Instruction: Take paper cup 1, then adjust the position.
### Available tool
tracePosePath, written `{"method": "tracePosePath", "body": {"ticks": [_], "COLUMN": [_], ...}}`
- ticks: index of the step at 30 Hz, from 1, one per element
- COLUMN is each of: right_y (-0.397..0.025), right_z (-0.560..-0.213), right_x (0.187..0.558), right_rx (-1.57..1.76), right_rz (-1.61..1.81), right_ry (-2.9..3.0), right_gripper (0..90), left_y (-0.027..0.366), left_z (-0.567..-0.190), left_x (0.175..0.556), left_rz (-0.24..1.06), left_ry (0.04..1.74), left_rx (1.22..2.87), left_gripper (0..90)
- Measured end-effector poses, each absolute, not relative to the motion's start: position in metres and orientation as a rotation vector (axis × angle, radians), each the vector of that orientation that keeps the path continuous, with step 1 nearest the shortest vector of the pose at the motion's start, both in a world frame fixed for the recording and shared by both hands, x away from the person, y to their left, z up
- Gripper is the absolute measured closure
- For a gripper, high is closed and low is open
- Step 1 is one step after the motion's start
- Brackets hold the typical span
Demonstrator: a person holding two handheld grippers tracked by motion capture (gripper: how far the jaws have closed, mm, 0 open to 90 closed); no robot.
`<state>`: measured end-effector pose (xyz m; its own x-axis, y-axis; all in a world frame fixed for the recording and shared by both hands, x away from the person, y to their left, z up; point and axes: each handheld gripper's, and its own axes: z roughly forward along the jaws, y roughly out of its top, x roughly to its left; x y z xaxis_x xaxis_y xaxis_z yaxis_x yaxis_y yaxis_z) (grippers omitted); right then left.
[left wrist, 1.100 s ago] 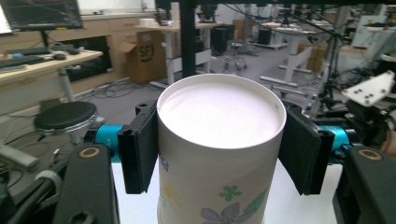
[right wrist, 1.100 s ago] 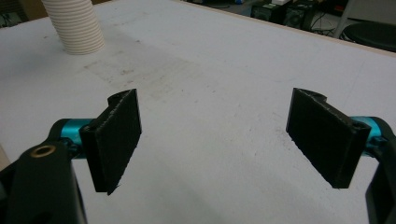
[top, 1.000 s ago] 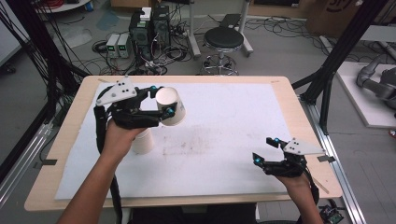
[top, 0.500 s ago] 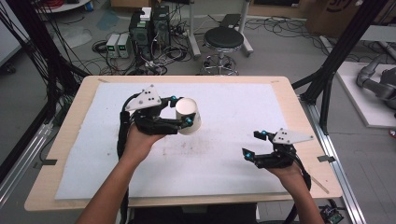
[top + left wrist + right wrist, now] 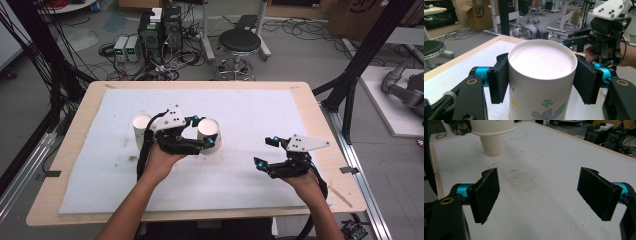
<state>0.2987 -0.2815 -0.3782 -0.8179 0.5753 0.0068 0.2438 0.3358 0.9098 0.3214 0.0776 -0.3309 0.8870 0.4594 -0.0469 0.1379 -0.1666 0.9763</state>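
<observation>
Jaws of the left gripper (image 5: 541, 82) press on either side of a white paper cup (image 5: 541, 75), one black pad flat against each flank of its wall, just under the rim. The cup stands upright between them, open mouth up, with green and yellow flowers printed low on its side. From above, that same cup (image 5: 209, 134) sits near the middle of the white mat (image 5: 250, 110), with the left gripper (image 5: 202, 140) reaching it from the person's side.

Just behind the left hand stands a stack of white cups (image 5: 142, 129), close to the gripper's body but apart from the held cup. In the right gripper view this stack (image 5: 492, 137) shows ribbed rims nested under a wider cup, far up the mat from the jaws.

The right gripper (image 5: 266, 152) hovers well to the right, its jaws spread wide with nothing between them but stained mat. Nothing lies between it and the held cup.

Beyond the wooden table (image 5: 320, 130) are a black stool (image 5: 240, 42) and computer cases (image 5: 160, 25) amid tangled cables.
</observation>
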Motion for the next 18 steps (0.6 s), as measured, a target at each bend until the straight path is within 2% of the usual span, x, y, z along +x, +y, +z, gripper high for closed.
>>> {"method": "tracePosePath", "body": {"ticks": [18], "right_y": [-0.28], "right_z": [-0.379], "right_x": [0.296], "right_rx": [0.718], "right_rz": [1.501], "right_ry": [2.291], "right_gripper": [18.4], "left_y": [0.074], "left_z": [-0.344], "left_x": [0.321], "left_rz": [0.257], "left_ry": [0.443], "left_rx": [1.734], "left_gripper": [35.2]}}
